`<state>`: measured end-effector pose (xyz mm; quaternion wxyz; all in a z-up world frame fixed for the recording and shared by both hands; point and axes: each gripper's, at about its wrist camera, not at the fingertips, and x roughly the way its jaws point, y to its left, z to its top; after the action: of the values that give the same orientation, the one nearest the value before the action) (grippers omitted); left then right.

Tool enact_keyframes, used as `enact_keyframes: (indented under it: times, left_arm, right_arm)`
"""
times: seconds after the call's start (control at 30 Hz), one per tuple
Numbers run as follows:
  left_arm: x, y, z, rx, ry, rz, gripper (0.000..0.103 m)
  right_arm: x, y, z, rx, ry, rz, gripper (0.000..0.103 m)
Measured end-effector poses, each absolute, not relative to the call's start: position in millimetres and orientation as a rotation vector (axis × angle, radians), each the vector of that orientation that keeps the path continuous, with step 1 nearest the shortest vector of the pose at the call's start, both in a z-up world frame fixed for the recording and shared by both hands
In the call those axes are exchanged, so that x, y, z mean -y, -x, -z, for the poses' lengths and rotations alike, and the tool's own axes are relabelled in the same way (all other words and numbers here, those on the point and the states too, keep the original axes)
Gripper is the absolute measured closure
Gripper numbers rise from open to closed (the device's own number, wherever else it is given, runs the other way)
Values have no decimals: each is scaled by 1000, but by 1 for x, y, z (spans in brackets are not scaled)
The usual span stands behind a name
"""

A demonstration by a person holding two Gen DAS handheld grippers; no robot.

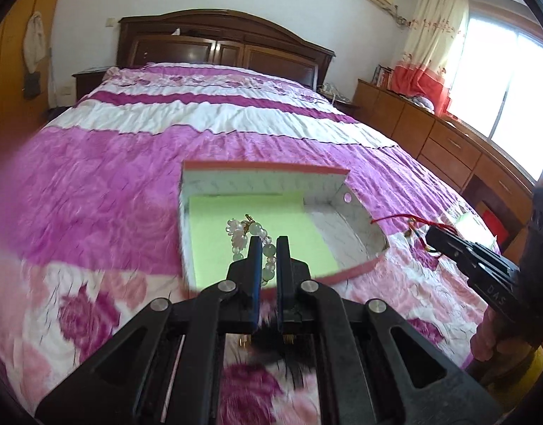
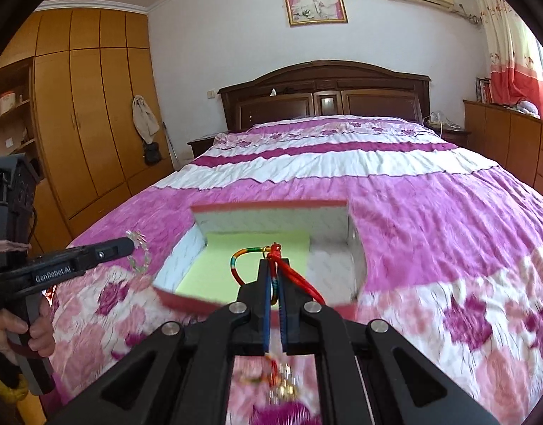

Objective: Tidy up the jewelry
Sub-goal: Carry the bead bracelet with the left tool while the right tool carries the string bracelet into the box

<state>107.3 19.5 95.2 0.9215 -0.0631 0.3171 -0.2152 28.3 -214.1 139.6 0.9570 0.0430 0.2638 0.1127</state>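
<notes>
Jewelry is held in both grippers above an open box (image 1: 214,184) that sits on the bed (image 1: 94,184). The box has a red rim, pale patterned walls and a green liner (image 2: 228,248). The left gripper (image 1: 268,244) has its fingers clenched on a bead bracelet (image 1: 241,235) of pale green and white beads, which hangs over the liner. The right gripper (image 2: 275,265) has its fingers clenched on a red cord bracelet (image 2: 250,253) with a multicoloured loop; its tassel and gold charms dangle blurred beneath the fingers. A hand (image 2: 12,333) grips the left handle. The bedspread is pink and white floral.
</notes>
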Motion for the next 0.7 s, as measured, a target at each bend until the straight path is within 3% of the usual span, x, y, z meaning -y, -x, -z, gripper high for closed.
enact_keyframes:
  times: [0.27, 0.7]
  left_arm:
    - [-4, -155, -82, -648, 126, 392, 103]
    - [15, -221, -49, -785, 99, 302, 103]
  right_arm:
    - [213, -100, -125, -608, -64, -229, 98]
    - [231, -199, -83, -767, -65, -159, 98]
